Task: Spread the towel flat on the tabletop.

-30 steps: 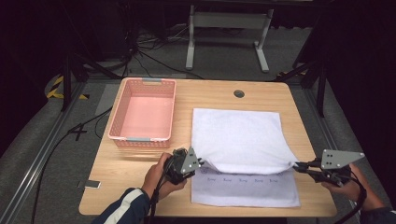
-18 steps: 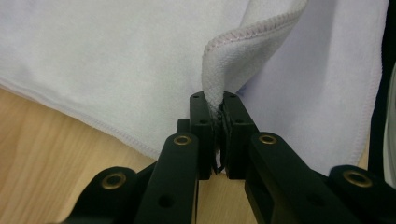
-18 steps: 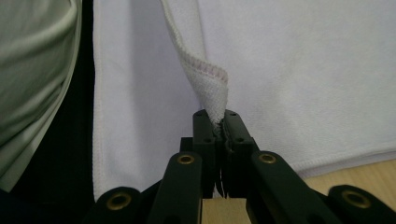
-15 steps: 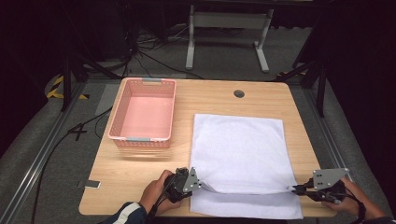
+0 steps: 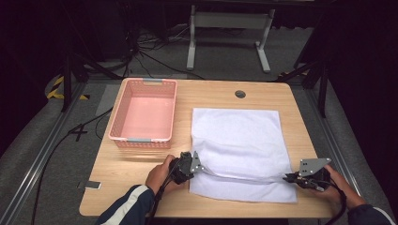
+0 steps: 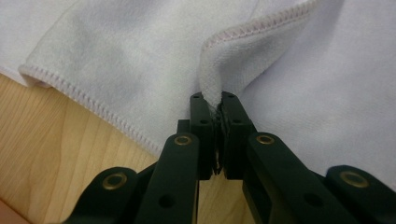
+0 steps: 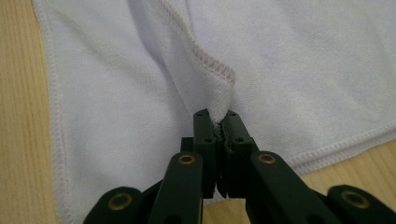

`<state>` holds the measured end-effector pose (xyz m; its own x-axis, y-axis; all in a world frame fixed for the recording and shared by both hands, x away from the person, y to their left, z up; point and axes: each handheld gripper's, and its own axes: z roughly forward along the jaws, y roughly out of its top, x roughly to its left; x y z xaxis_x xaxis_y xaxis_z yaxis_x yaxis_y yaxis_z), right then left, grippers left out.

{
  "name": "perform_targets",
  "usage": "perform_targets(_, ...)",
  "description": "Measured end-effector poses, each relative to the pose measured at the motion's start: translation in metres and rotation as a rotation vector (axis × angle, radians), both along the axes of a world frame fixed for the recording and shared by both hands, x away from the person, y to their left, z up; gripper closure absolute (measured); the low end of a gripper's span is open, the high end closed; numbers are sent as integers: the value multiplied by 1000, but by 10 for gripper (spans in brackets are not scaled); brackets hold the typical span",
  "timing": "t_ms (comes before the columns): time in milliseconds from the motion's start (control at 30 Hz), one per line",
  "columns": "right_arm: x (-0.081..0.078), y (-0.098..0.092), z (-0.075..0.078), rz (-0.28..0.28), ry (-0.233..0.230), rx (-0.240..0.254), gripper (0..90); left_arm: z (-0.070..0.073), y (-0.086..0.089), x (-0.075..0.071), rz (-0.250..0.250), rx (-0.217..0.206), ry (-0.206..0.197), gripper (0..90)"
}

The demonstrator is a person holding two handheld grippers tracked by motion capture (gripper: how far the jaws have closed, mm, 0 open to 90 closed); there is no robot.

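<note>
A white towel lies folded over on the wooden table, its upper layer drawn toward the near edge. My left gripper is shut on that layer's near left corner. In the left gripper view the stitched towel hem runs into the closed gripper. My right gripper is shut on the near right corner. The right gripper view shows the hemmed towel corner pinched in the gripper. A strip of the lower layer shows beyond the held edge.
A pink plastic basket stands at the table's left, just beyond my left hand. A round cable hole sits near the far edge. A small dark object lies at the near left corner. Cables and a stand crowd the floor behind.
Both grippers have pulled the towel's upper layer toward the near edge and lowered it. The fold now lies flatter and covers more of the lower layer.
</note>
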<state>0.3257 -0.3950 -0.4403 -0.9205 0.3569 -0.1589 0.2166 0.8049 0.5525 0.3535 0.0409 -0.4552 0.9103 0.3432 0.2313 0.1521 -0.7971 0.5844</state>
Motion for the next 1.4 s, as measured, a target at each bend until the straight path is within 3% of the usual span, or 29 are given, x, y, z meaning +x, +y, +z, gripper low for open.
perform_targets(100, -4, -4, 8, 14, -22, 26, 852, 12, 5, -10, -17, -49, -8, 860)
perform_targets(233, -22, -14, 28, 41, -72, 100, 846, 32, 15, -27, -36, -108, -35, 859)
perform_targets(333, -33, -17, 37, 81, -60, 103, 811, 41, 20, -40, -61, -137, -53, 855)
perform_targets(400, -36, -17, 37, 100, -59, 88, 810, 41, 21, -46, -77, -136, -52, 854)
perform_targets(433, -40, -17, 37, 118, -47, 75, 815, 40, 22, -51, -111, -125, -53, 853)
perform_targets(567, -51, -16, 30, 173, 5, 53, 810, 25, 23, -62, -143, -85, -8, 832)
perform_targets(633, -54, -17, 28, 190, 30, 39, 758, 16, 25, -65, -149, -84, 35, 799)
perform_targets(700, -58, -18, 26, 217, 87, 21, 689, 12, 27, -69, -184, -54, 49, 748)
perform_targets(800, -66, -18, 26, 273, 149, -1, 645, 15, 36, -67, -167, -100, 118, 653)
perform_targets(867, -68, -18, 30, 241, 117, -10, 628, 19, 41, -64, -118, -127, 127, 542)
perform_targets(900, -69, -18, 31, 224, 94, -5, 606, 23, 44, -62, -82, -170, 122, 519)
perform_targets(967, -70, -18, 39, 168, 36, 40, 588, 27, 45, -62, -70, -215, 112, 446)
perform_targets(1033, -71, -15, 42, 160, 10, 64, 540, 27, 40, -63, -75, -208, 102, 386)
perform_targets(1200, -70, -3, 36, 154, 8, 17, 489, 15, 22, -64, -112, -137, 107, 351)
perform_targets(1300, -66, 3, 29, 154, 27, 31, 513, 10, 14, -64, -160, -78, 135, 467)
perform_targets(1400, -63, 8, 19, 160, 62, -4, 591, 5, 14, -62, -178, -66, 158, 631)
